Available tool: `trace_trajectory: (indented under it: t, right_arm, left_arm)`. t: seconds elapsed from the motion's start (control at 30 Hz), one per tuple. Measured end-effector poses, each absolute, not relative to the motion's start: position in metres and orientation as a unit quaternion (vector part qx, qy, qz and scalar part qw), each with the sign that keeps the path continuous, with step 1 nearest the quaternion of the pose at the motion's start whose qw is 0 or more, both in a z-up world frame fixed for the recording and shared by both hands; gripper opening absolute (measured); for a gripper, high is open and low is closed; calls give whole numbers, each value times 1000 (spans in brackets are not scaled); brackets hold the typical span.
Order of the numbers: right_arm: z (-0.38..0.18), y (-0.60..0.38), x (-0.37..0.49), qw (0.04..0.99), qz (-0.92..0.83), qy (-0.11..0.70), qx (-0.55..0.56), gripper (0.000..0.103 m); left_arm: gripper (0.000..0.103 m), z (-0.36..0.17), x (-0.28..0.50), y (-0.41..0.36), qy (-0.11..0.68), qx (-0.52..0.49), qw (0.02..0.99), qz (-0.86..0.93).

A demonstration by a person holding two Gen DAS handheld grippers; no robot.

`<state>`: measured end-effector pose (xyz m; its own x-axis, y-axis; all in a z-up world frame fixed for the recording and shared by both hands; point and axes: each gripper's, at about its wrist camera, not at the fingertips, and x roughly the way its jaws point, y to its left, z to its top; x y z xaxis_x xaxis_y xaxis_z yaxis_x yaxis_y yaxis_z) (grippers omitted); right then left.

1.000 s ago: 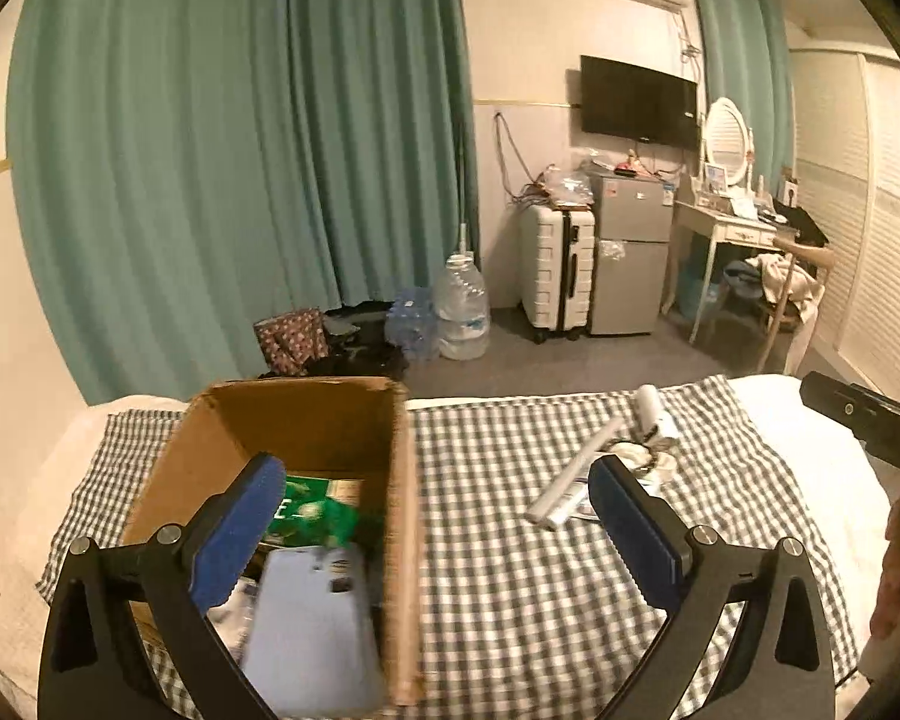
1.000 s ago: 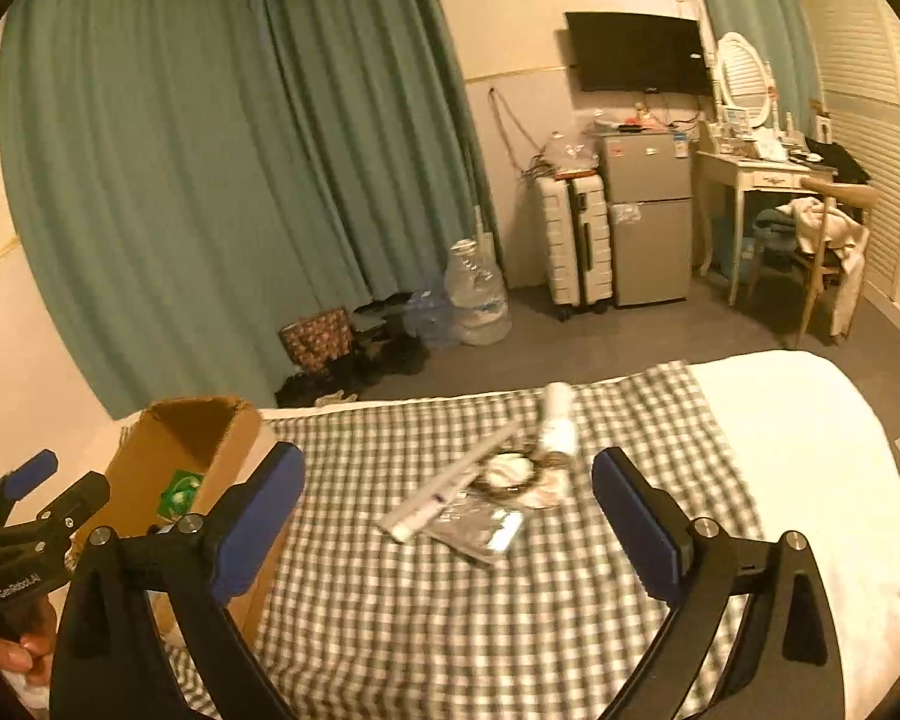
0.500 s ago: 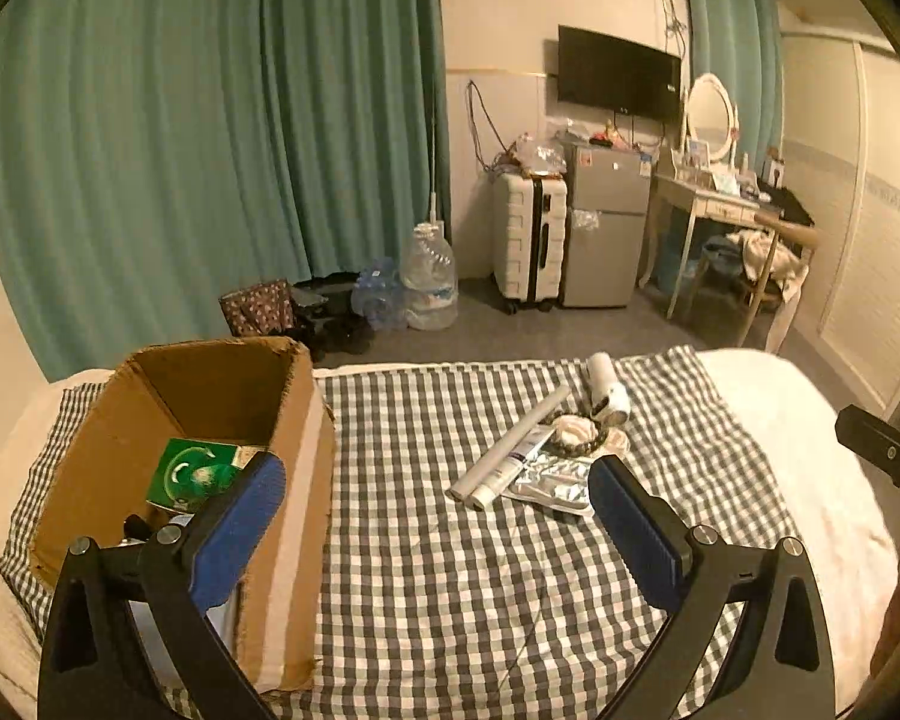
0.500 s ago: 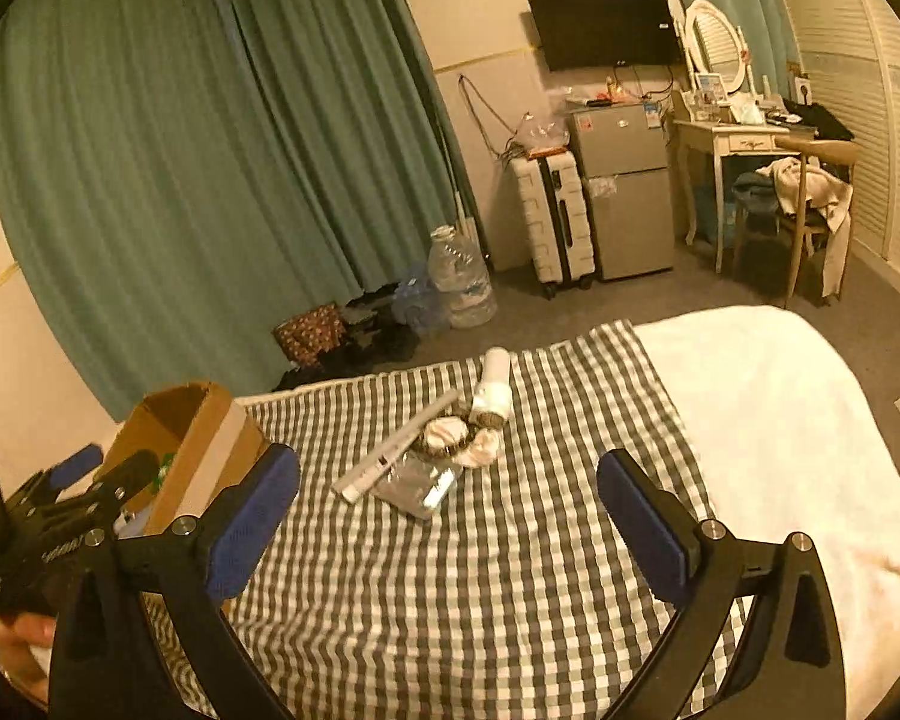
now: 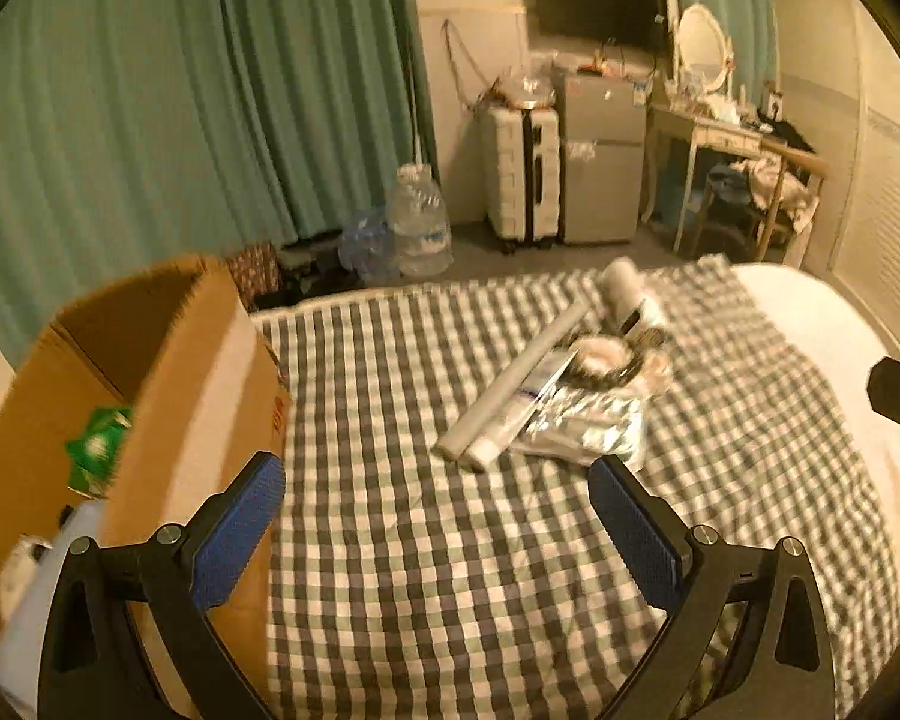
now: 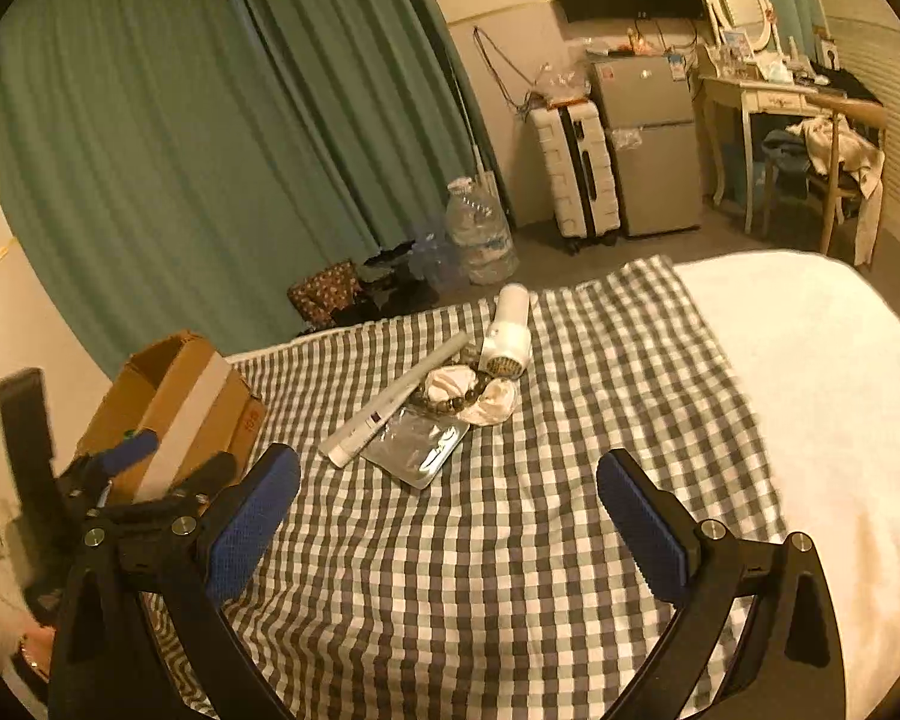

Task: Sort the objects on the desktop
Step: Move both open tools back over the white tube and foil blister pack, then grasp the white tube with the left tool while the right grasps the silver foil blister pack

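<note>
A brown cardboard box [image 5: 198,372] [image 6: 180,396] stands at the left of the checked cloth [image 5: 426,528], with a green packet [image 5: 96,444] and pale items inside. A cluster lies mid-cloth: two long white tubes [image 5: 510,396] [image 6: 390,405], a silver foil pouch [image 5: 588,426] [image 6: 420,447], a bead bracelet on a pale scrunchie [image 6: 468,396] and a white cylindrical device [image 5: 630,294] [image 6: 510,330]. My left gripper [image 5: 435,516] is open and empty, right of the box. My right gripper [image 6: 450,510] is open and empty, short of the cluster.
The cloth covers a white bed [image 6: 822,372]. Beyond it are teal curtains [image 6: 240,120], water bottles [image 6: 480,234], a suitcase [image 6: 576,168], a small fridge [image 6: 654,138] and a dressing table with chair [image 6: 810,120]. The left gripper's body [image 6: 120,480] shows at the right view's left edge.
My left gripper has swung right, away from above the box toward the cluster. My right gripper has shifted rightward and closer to the cloth. Both stay open and empty.
</note>
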<state>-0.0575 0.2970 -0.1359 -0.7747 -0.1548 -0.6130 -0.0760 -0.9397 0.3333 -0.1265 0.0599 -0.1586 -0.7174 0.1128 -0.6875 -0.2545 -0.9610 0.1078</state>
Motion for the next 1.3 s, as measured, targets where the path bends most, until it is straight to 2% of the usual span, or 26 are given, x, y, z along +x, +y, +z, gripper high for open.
trace_trajectory:
  t: [0.13,0.2,0.33,0.57,0.7,0.9,0.93,0.97,1.07,1.17,1.23,1.3]
  right_arm:
    - [-160,290,-81,24,-917,-169,359,99]
    - [-174,285,-94,31,-909,-170,379,93]
    - [-199,274,-120,53,-892,-168,417,74]
    - [-240,274,-155,60,-870,-198,447,73]
    - [-256,275,-172,62,-858,-214,462,73]
    - [-261,273,-192,70,-856,-224,460,73]
    - [-261,271,-194,77,-855,-224,462,65]
    - [-262,269,-196,87,-852,-226,464,47]
    - [-266,273,-198,79,-851,-228,467,22]
    - [-274,286,-196,91,-841,-267,462,20]
    - [-274,285,-195,93,-843,-262,461,19]
    - [-271,280,-194,93,-848,-252,457,18]
  left_arm:
    - [103,-183,-138,63,119,-371,106,915]
    - [103,-194,-144,66,134,-371,108,913]
    - [103,-212,-162,69,131,-392,119,903]
    - [103,-232,-191,68,124,-422,127,889]
    - [103,-241,-198,83,148,-428,147,879]
    - [91,-252,-205,104,169,-425,184,870]
    - [88,-254,-208,105,160,-428,188,869]
    - [86,-254,-212,105,150,-431,191,869]
    - [81,-253,-215,101,128,-435,202,868]
    - [65,-250,-214,102,131,-428,208,870]
    - [44,-248,-213,100,130,-422,201,875]
    - [33,-245,-214,91,113,-426,197,876]
